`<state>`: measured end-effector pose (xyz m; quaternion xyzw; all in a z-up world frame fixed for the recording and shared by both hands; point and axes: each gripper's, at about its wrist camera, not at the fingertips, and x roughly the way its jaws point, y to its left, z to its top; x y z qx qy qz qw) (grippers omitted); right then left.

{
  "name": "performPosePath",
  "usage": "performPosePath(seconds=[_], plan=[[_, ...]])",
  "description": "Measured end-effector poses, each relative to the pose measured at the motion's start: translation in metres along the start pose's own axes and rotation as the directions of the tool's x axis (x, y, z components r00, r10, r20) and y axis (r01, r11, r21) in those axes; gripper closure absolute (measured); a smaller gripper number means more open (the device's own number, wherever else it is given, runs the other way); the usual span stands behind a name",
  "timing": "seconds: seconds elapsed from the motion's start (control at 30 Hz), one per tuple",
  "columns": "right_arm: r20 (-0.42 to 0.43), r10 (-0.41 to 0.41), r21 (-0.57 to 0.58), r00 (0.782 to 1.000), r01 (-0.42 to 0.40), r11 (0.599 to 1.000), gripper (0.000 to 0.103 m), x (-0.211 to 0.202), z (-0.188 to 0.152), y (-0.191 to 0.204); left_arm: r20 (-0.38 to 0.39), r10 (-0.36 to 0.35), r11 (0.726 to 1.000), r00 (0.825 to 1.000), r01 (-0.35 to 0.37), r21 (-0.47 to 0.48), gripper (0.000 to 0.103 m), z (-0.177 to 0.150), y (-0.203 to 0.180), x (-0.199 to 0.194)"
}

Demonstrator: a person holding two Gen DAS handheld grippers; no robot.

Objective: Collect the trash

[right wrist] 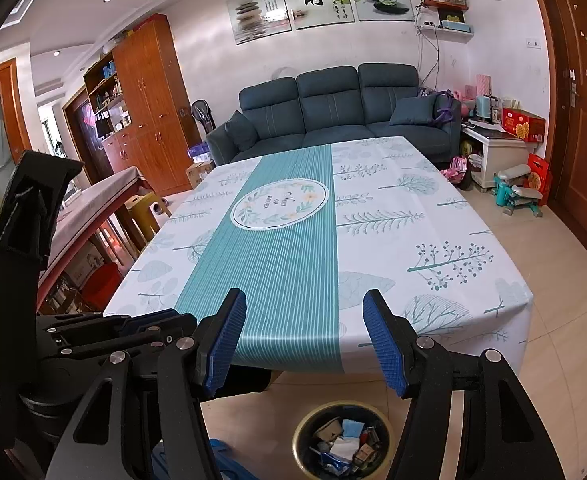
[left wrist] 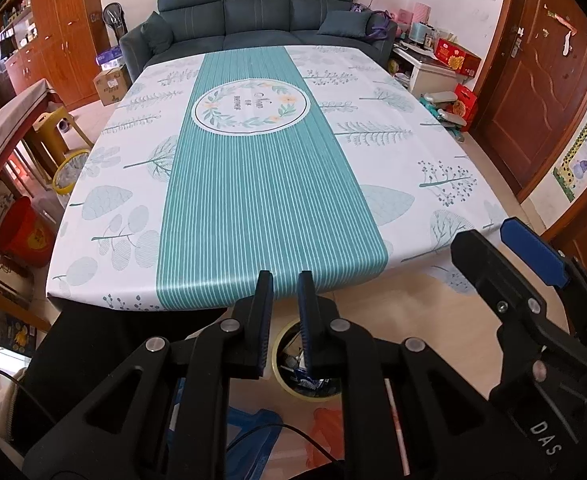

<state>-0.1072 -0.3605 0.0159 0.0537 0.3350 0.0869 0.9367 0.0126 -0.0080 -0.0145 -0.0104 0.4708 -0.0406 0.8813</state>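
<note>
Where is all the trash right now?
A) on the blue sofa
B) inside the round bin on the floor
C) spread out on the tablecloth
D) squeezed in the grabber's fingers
B: the round bin on the floor in front of the table holds wrappers and crumpled paper, while the tablecloth is bare and the right gripper stands open with nothing between its fingers.

Bright, sharp, fisheye-bent, dark-vignetted corners
</note>
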Motion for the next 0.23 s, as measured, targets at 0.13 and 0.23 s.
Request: performPosePath(seconds=[0.13,0.23], plan=[[-0.006,-0.001,-0.002,1.0,0.001,1.0,0.041,0.0039,-0.0022,0.0028,-0.016,0.0,1.0,1.0,0.0,0.003,0.092,0.0004,0.0033,0.0045],[-0.014,-0.002,-0.002,1.0,0.002,1.0,0.041,0.0077,-0.0036,0.0049,-0.023,-0.002,1.0,1.0,0.002,0.007,0.092,0.0004,0.0047,0.0065]])
